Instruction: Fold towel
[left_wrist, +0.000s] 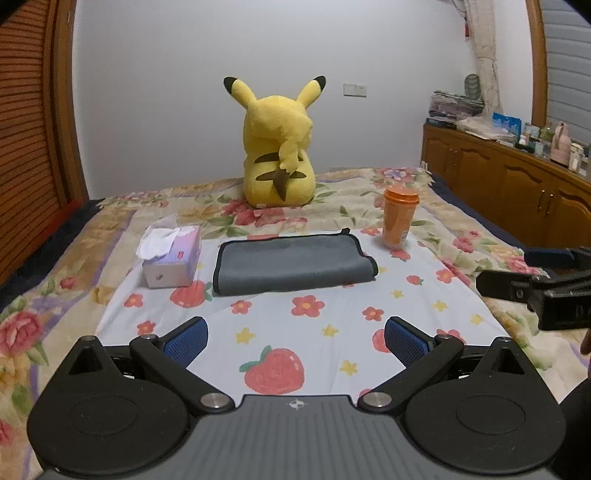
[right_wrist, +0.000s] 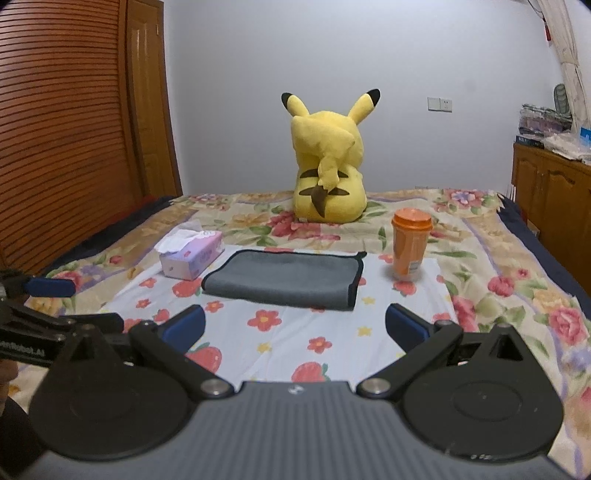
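A grey towel (left_wrist: 293, 263) with dark edging lies folded on the white flower-print sheet (left_wrist: 295, 332); it also shows in the right wrist view (right_wrist: 286, 278). My left gripper (left_wrist: 295, 341) is open and empty, held above the sheet short of the towel's near edge. My right gripper (right_wrist: 295, 328) is open and empty, also short of the towel. The right gripper shows at the right edge of the left wrist view (left_wrist: 532, 275), and the left gripper at the left edge of the right wrist view (right_wrist: 55, 302).
A tissue box (left_wrist: 171, 258) stands left of the towel. An orange cup with lid (left_wrist: 399, 218) stands to its right. A yellow plush toy (left_wrist: 279, 155) sits behind. A wooden cabinet (left_wrist: 517, 184) with clutter runs along the right, a slatted door (left_wrist: 26, 147) on the left.
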